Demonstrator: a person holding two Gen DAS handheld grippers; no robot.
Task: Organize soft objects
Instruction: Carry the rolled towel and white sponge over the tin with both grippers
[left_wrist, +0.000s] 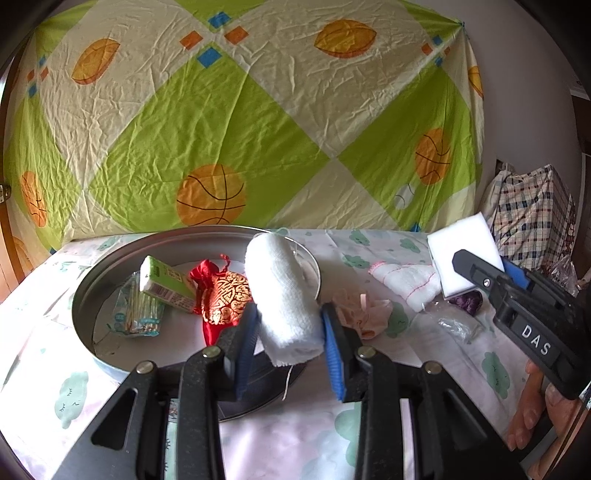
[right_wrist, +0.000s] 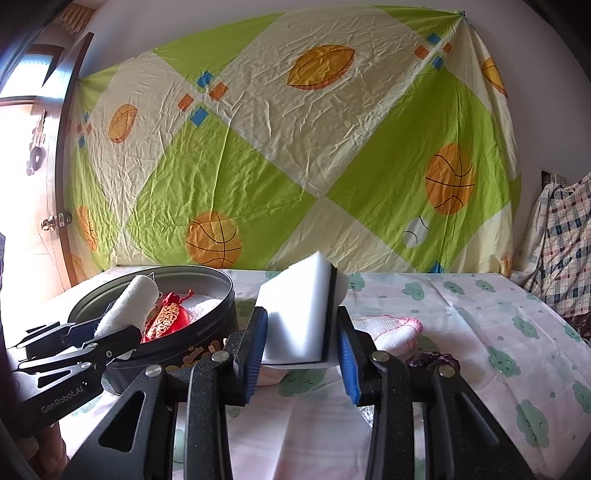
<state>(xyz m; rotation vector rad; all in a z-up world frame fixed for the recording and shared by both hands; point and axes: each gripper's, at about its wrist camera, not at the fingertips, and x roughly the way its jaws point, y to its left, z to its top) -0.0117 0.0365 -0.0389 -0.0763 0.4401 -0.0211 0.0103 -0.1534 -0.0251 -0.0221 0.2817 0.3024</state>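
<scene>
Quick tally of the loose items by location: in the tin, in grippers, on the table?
In the round tin: 3: green carton, toothpick packet, red pouch
In grippers: 2: white rolled towel, white sponge
On the table: 4: pink-edged cloth, peach fabric piece, purple item, clear wrapper
Total: 9

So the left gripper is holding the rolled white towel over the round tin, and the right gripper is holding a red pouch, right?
Not quite. The right gripper holds a white sponge block, not a red pouch; the right wrist view shows it. The red pouch lies in the round tin. The left gripper does hold the rolled white towel over the tin.
</scene>
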